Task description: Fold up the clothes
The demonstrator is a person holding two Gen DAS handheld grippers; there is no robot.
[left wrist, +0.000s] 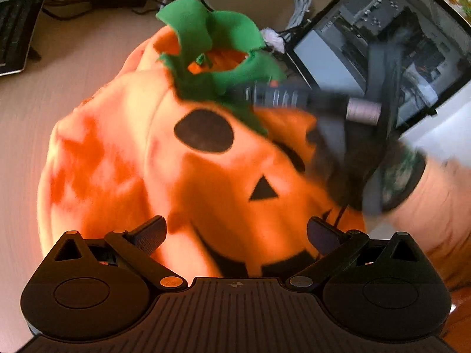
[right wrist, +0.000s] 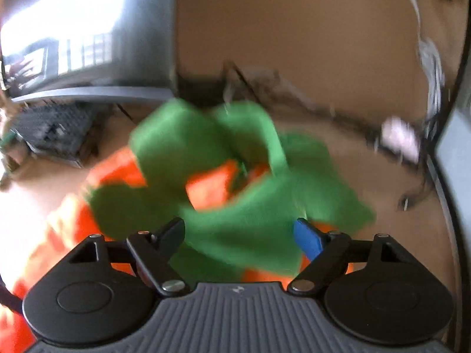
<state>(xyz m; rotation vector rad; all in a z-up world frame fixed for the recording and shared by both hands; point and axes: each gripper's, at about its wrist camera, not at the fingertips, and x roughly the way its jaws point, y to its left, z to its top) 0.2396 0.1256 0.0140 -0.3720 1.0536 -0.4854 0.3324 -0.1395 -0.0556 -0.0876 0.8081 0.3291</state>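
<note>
Both grippers gape, fingers spread — left gripper (left wrist: 237, 235) over the orange fleece pumpkin costume (left wrist: 182, 176), right gripper (right wrist: 239, 236) at its green leafy collar (right wrist: 235, 176); bare beige tabletop (left wrist: 73, 67) leftward.

Motion-blurred green collar (right wrist: 235, 182) in the right view; pumpkin costume's (left wrist: 182, 176) lower edge hidden behind gripper body.

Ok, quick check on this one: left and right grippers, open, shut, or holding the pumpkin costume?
Left gripper: open, fingers spread over the orange pumpkin costume, nothing pinched.
Right gripper: open, green collar between its fingers, not clamped.
</note>
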